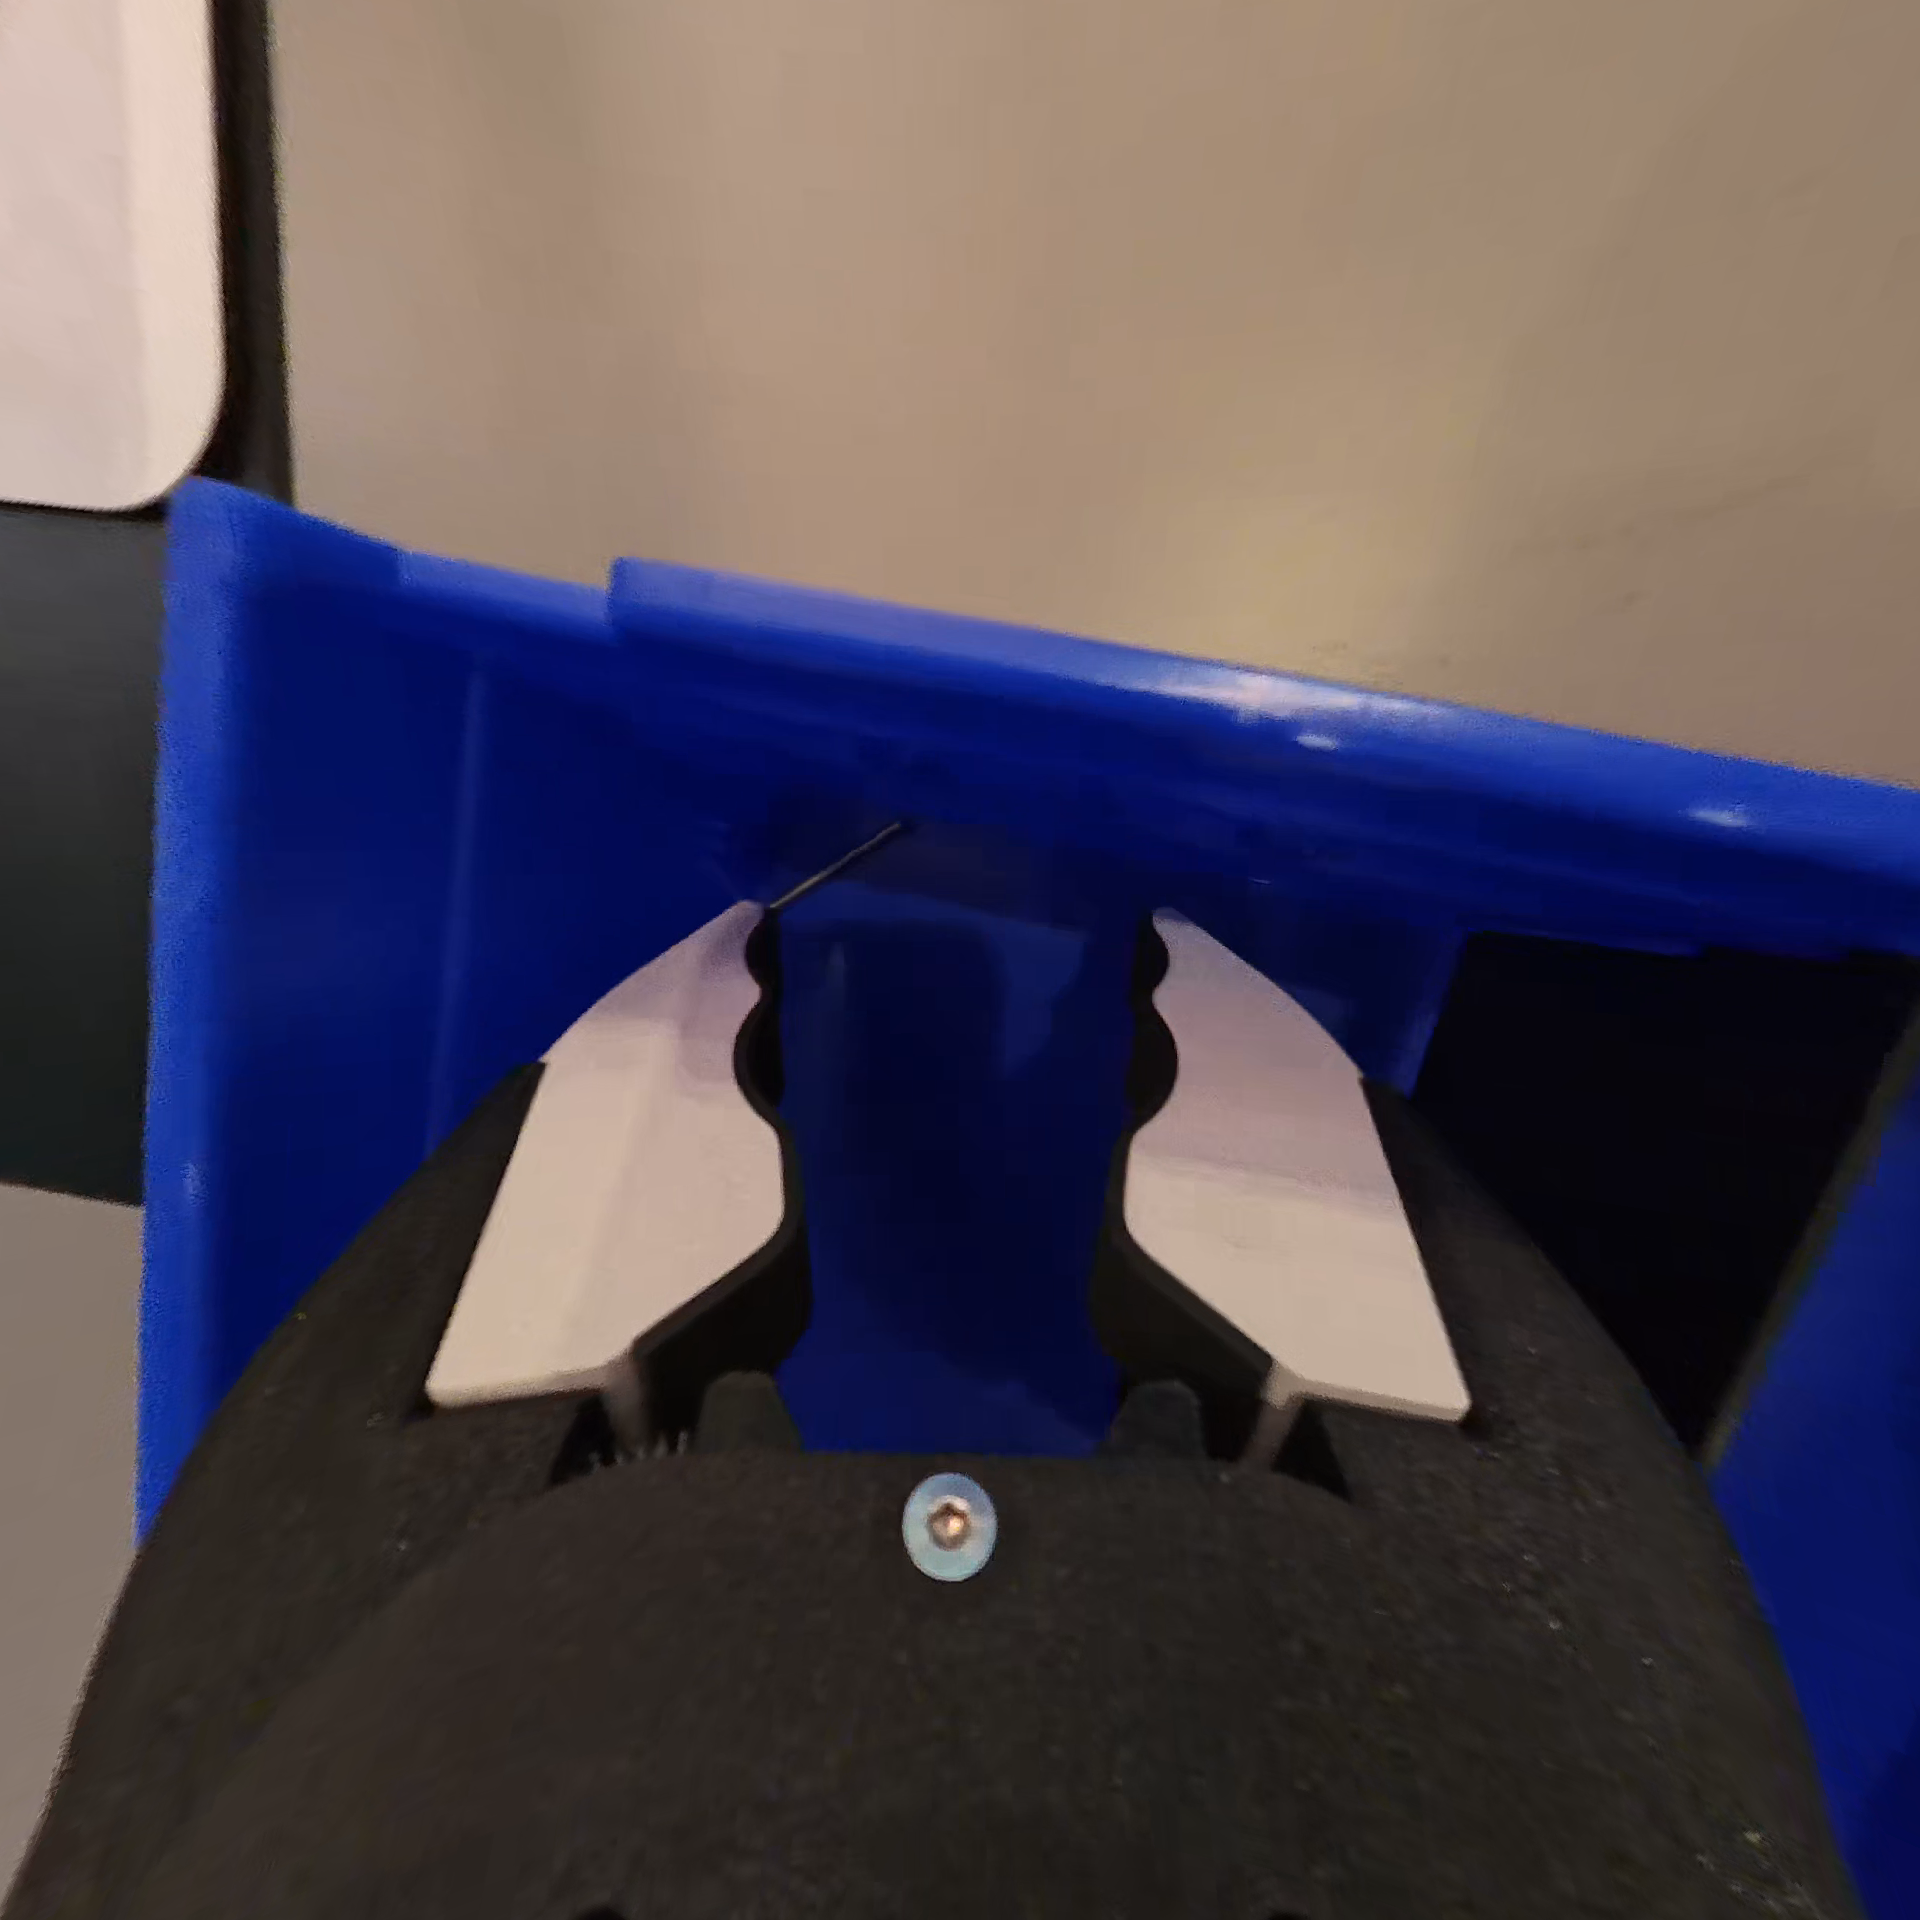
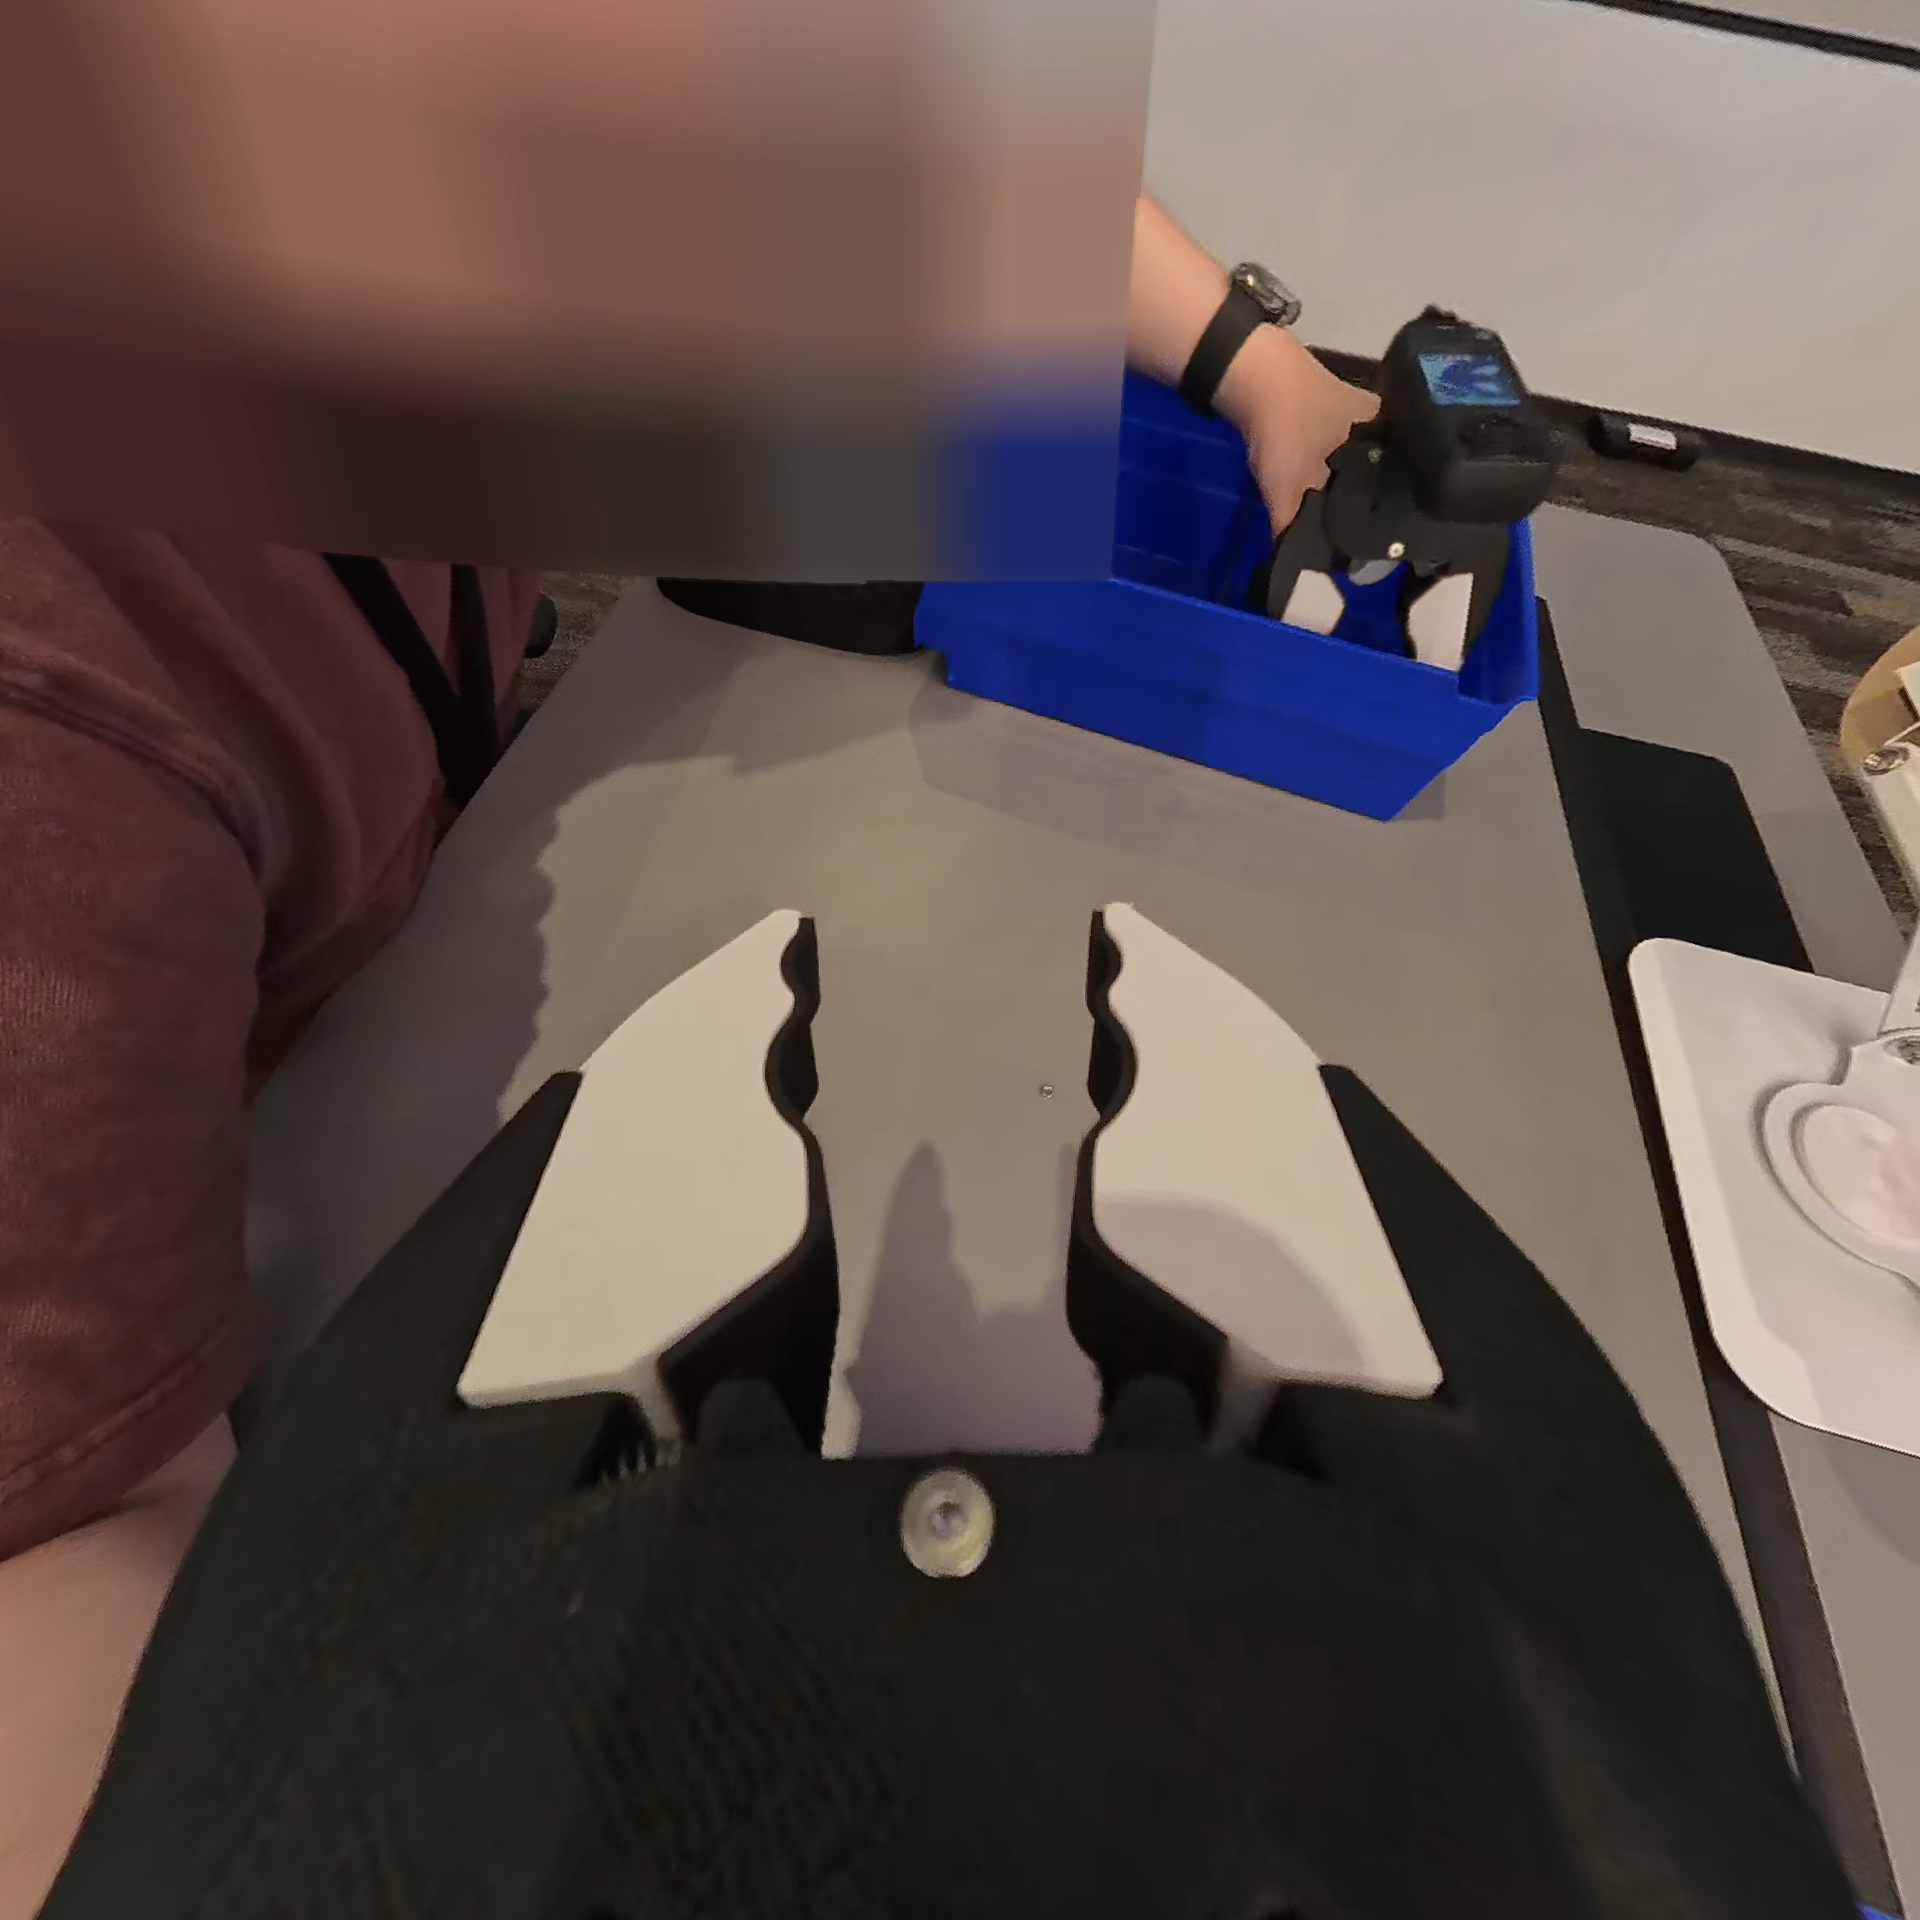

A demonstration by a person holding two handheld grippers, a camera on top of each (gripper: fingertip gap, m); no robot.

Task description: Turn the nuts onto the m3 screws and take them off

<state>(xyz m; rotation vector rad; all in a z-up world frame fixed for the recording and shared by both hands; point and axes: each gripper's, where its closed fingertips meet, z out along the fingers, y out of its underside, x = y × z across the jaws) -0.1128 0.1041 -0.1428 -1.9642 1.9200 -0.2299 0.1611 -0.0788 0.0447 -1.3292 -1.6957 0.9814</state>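
A small metal nut (image 2: 1046, 1090) lies on the grey table (image 2: 935, 852), between the fingers of my right gripper (image 2: 951, 925), which is open and empty just above the table. My left gripper (image 1: 951, 920) is open and reaches down into a blue plastic bin (image 1: 416, 831); a thin dark pin-like piece (image 1: 836, 864) shows near its left fingertip, apart from the pads. In the right wrist view the left gripper (image 2: 1382, 613) is held by a hand inside the blue bin (image 2: 1195, 686) at the table's far side. No screw is clearly visible.
A white tray (image 2: 1766, 1195) with moulded shapes lies at the table's right edge. A person in a dark red shirt (image 2: 125, 935) sits at the left. A black divider (image 1: 1818, 1195) stands in the bin to the right of my left gripper. Left tips to right tips: about 40 cm.
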